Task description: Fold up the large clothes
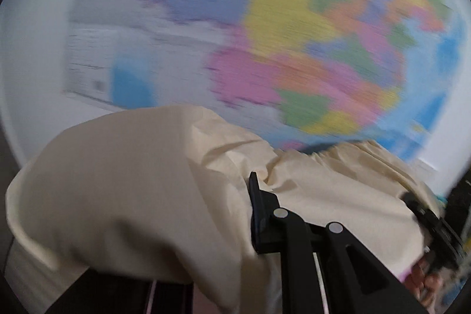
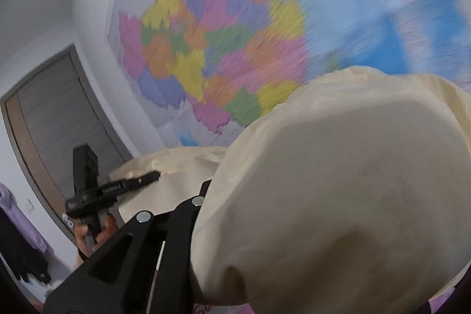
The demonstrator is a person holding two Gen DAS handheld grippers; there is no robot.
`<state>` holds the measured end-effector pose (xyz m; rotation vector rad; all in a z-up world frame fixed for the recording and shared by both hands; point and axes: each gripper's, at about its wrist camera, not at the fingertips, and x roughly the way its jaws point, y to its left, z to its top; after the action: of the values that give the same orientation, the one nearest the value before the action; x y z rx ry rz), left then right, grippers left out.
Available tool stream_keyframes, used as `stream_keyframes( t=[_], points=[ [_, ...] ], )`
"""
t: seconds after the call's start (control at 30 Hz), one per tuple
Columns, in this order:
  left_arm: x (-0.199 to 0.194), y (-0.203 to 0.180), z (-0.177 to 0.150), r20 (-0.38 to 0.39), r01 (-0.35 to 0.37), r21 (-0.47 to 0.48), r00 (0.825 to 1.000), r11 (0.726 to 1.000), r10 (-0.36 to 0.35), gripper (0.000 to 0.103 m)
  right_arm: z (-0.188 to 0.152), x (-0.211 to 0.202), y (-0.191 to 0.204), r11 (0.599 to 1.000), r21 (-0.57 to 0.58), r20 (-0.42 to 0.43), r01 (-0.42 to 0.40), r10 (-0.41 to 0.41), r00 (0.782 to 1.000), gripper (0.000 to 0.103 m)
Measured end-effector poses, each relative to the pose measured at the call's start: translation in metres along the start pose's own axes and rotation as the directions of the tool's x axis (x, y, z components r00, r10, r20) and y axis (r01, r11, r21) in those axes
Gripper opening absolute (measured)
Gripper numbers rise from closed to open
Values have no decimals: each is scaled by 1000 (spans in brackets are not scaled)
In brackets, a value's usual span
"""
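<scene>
A large cream garment (image 1: 141, 184) hangs lifted in the air in front of a wall map. In the left wrist view it drapes over my left gripper (image 1: 245, 186) and hides one finger, while the other black finger (image 1: 260, 214) presses against the fabric; the jaws are shut on it. My right gripper (image 1: 435, 225), held by a hand, shows at the right edge. In the right wrist view the cream garment (image 2: 338, 181) bulges over my right gripper (image 2: 219, 189), which is shut on the cloth. My left gripper (image 2: 153, 175) pinches the garment's far edge there.
A big coloured wall map (image 1: 294, 19) fills the background, blurred by motion. In the right wrist view a grey door (image 2: 59, 114) with a wooden frame stands at the left. Purple and dark clothes (image 2: 17, 225) hang near the left edge.
</scene>
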<state>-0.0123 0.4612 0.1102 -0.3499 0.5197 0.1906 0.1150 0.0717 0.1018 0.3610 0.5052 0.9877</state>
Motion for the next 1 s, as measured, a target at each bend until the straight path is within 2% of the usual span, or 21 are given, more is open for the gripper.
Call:
stream_keyframes(
  t=[0.07,0.17,0.23,0.33,0.37,0.43,0.53,0.6,0.67,0.73,0.83,0.93,1.0],
  points=[
    [13,30,9,34,-97,-3,995,995,97,13,-8,41,15,999,-32,-15,-21,20,1000,12],
    [33,70,16,39,-173,-41,984,984,174,13,-29,84,33,996,-79,-63,-32,27,998,12],
    [46,104,12,21,-200,-81,979,977,202,13,-53,118,38,996,-69,-132,-48,38,990,12],
    [77,152,-13,-38,-240,-106,971,965,237,13,-91,155,30,999,-31,-236,-35,26,971,12],
    [92,168,-29,-81,-262,-111,964,959,254,13,-104,165,25,1000,-15,-281,-27,22,960,13],
    [112,192,-55,-151,-288,-141,952,947,267,16,-128,176,14,1000,15,-339,-7,12,941,19],
    [115,220,-78,-161,-244,-225,964,943,211,26,-140,170,9,999,46,-376,-22,38,926,32],
    [113,230,-83,-167,-222,-261,969,939,183,27,-138,160,8,997,59,-397,-44,64,915,46],
    [109,235,-84,-174,-212,-283,971,936,167,29,-135,147,8,997,56,-430,-58,76,899,54],
    [107,237,-83,-184,-222,-284,967,933,174,32,-131,121,3,996,54,-442,-65,82,893,63],
    [100,237,-83,-193,-244,-271,961,931,196,37,-127,82,-1,999,9,-453,-52,50,890,64],
    [84,239,-84,-193,-244,-279,962,929,194,46,-122,44,-6,996,-89,-414,-11,-27,910,65],
    [67,239,-86,-169,-196,-267,973,944,154,51,-116,25,-10,993,-118,-382,1,-47,923,60]
  ],
)
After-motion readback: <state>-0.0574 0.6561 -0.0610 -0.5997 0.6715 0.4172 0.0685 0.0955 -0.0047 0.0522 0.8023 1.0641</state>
